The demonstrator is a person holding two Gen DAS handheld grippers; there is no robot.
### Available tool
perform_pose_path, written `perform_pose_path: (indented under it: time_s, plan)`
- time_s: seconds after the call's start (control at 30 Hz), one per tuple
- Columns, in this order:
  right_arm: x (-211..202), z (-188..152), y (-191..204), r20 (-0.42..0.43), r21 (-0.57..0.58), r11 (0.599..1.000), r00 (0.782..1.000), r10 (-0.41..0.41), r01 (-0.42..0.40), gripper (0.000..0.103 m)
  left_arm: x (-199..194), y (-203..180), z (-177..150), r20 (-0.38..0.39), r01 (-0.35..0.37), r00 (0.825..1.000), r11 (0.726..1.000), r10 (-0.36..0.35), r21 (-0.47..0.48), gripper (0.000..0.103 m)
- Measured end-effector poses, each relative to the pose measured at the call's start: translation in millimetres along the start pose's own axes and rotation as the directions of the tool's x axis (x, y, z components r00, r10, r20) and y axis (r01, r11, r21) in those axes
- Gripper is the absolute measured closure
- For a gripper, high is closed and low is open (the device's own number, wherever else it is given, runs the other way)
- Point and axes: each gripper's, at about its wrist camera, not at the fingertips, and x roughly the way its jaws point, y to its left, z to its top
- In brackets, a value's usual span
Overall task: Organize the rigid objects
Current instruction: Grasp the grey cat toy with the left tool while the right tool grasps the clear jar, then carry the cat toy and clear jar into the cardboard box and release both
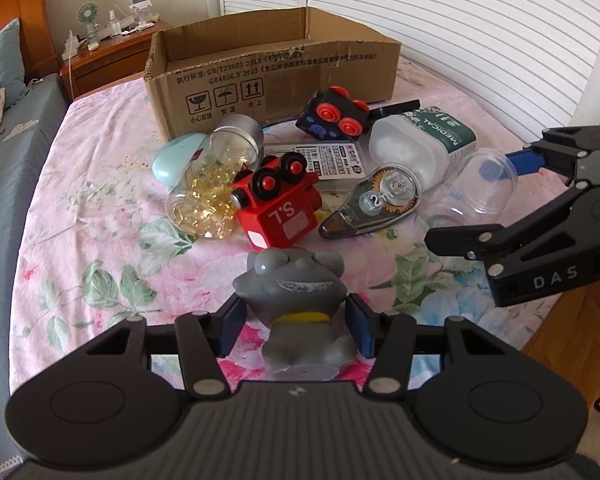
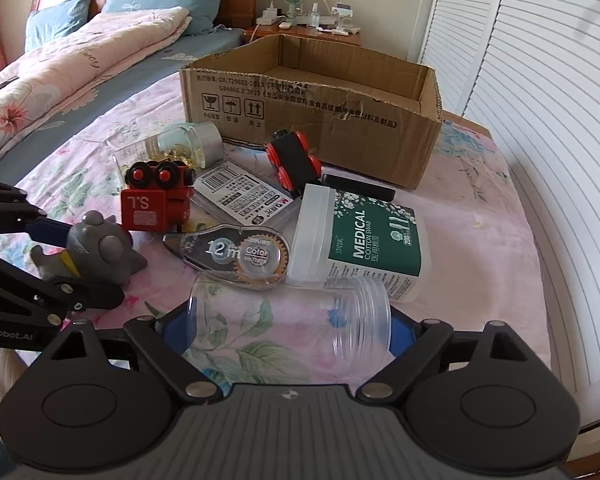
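Note:
My left gripper is closed around a grey toy figure with a yellow collar; its blue pads press both sides of the body. The figure also shows in the right wrist view. My right gripper is closed around a clear plastic jar lying on its side; the jar also shows in the left wrist view. An open cardboard box stands behind the pile. In front of it lie a red toy train car, a black toy car, a correction tape and a cotton swab box.
A jar of yellow capsules, a mint green case and a flat labelled packet lie on the flowered bedspread. A wooden nightstand with a small fan stands behind. White louvred doors are on the right.

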Motion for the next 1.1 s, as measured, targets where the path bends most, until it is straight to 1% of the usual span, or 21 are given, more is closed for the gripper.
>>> perform_pose_path:
  time_s: [0.27,0.5,0.63,0.73,0.93,1.1]
  plan:
    - [-12,10,-4,-0.002,-0.001,0.999,0.999,0.042,-0.042,0.01,-7,8,5,-0.015,0.028,0.999,0.999,-0.028,0.028,0.05]
    - [-24,21,-6,0.017,-0.004,0.998,0.998,0.063,-0.063,0.01,-16,17,10,-0.015,0.054,0.998,0.998,-0.054,0.012,0.051]
    - [-30,26,-5,0.031,-0.008,0.997,0.997,0.072,-0.071,0.01,-24,21,11,-0.004,0.061,0.998,0.998,-0.061,0.005,0.052]
    - [-32,29,-4,0.038,-0.014,0.997,0.997,0.071,-0.071,0.01,-28,25,12,0.005,0.052,0.999,0.999,-0.052,0.001,0.055]
    - [-37,33,-3,0.053,-0.023,0.997,0.996,0.074,-0.073,0.01,-38,30,15,0.026,0.061,0.998,0.998,-0.061,-0.01,0.055]
    - [-42,42,-3,0.075,-0.029,0.997,0.994,0.079,-0.077,0.01,-52,31,29,0.067,0.064,0.996,0.998,-0.064,0.006,0.055]
